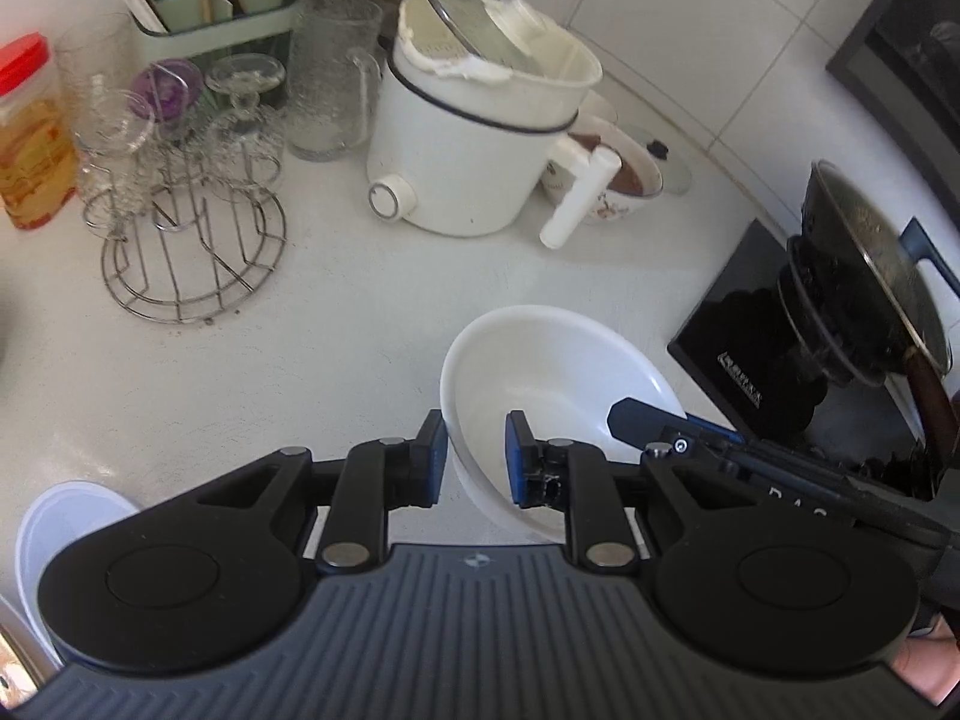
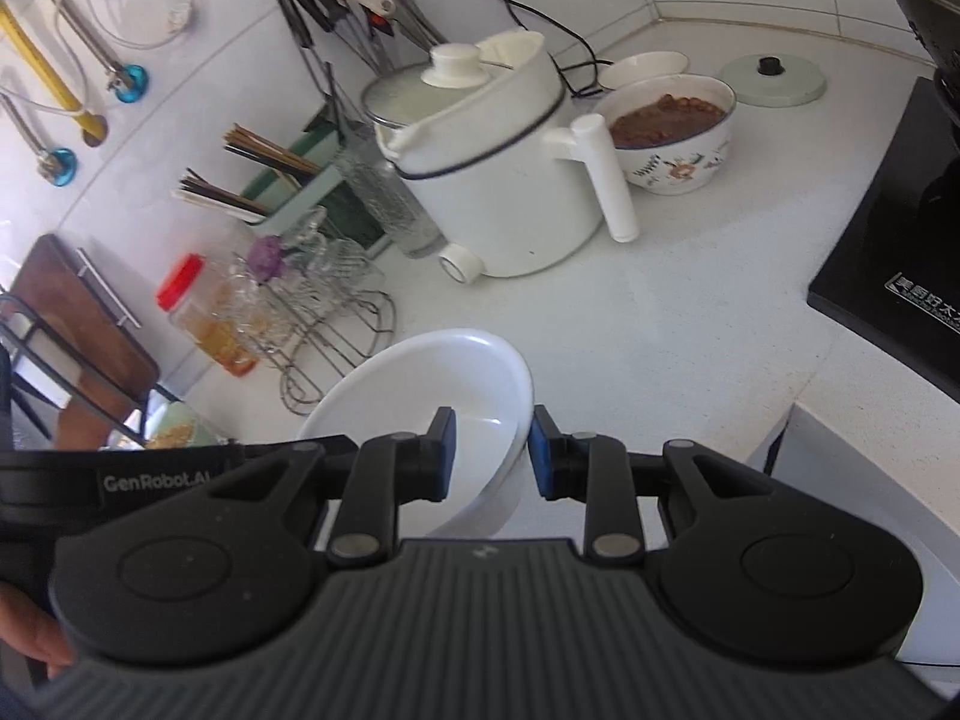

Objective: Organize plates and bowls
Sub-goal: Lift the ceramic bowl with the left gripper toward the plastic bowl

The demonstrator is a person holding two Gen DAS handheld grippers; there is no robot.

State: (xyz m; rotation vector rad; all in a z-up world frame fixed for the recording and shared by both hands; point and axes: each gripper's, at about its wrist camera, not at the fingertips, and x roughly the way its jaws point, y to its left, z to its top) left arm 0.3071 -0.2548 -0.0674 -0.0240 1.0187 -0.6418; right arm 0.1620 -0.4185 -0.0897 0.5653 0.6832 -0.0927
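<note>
A white bowl (image 1: pixel 558 372) hangs tilted above the white counter, held from two sides. My left gripper (image 1: pixel 477 456) is shut on its near rim, one blue pad inside the bowl and one outside. From the right, one of the right gripper's fingers (image 1: pixel 642 417) reaches onto the opposite rim. In the right wrist view the same bowl (image 2: pixel 432 378) has its right rim pinched by my right gripper (image 2: pixel 492 456), which is shut on it. The left gripper's black body (image 2: pixel 150 480) shows at the left edge. Another white dish (image 1: pixel 60 516) lies at the lower left, partly hidden.
A white electric pot (image 1: pixel 474 138) stands at the back, with a floral bowl of brown food (image 2: pixel 672 132) and a pale lid (image 2: pixel 774 81) beside it. A wire rack of glasses (image 1: pixel 192 228) and a red-capped jar (image 1: pixel 30 132) stand left. A black cooktop (image 1: pixel 738 324) carrying a dark pan (image 1: pixel 864 276) stands right.
</note>
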